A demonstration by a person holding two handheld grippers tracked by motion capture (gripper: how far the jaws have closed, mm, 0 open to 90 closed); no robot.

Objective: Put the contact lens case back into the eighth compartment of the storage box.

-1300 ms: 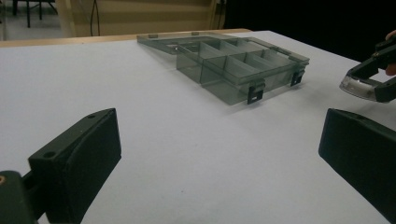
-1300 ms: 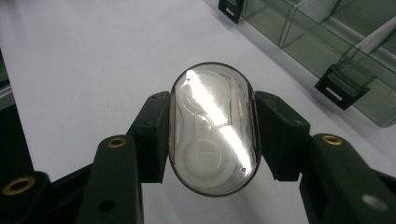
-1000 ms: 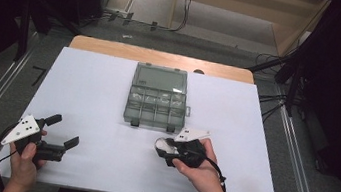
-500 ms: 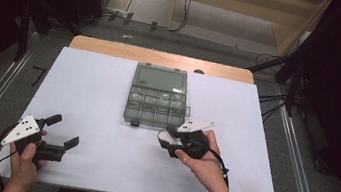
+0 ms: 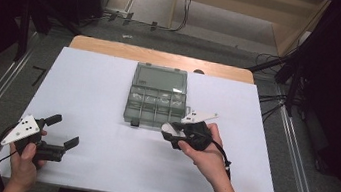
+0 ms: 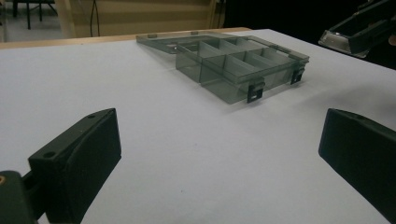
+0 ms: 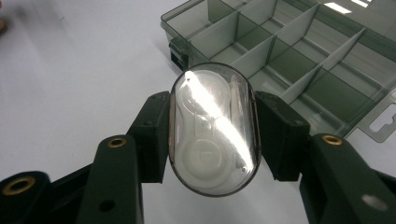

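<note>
Right hand-held gripper (image 7: 212,135): we see it clamped on the clear oval plastic case (image 7: 212,130).
Handling: we judge it light, rigid, slippery; hold flat sides.
Left hand-held gripper (image 6: 219,154): jaws apart, nothing between them.

in the right gripper view the oval clear case (image 7: 212,128) is clamped between the jaws, so the 2 black pads cover its long sides. a streak of glare runs across its lid, and the white part inside cannot be identified. the organiser box (image 7: 299,60) is cut off by the top and right edges there, so its far compartments and lid are out of frame. in the left gripper view the right gripper (image 6: 359,30) is clipped at the upper right corner. in the high view the case is too small to make out.
</note>
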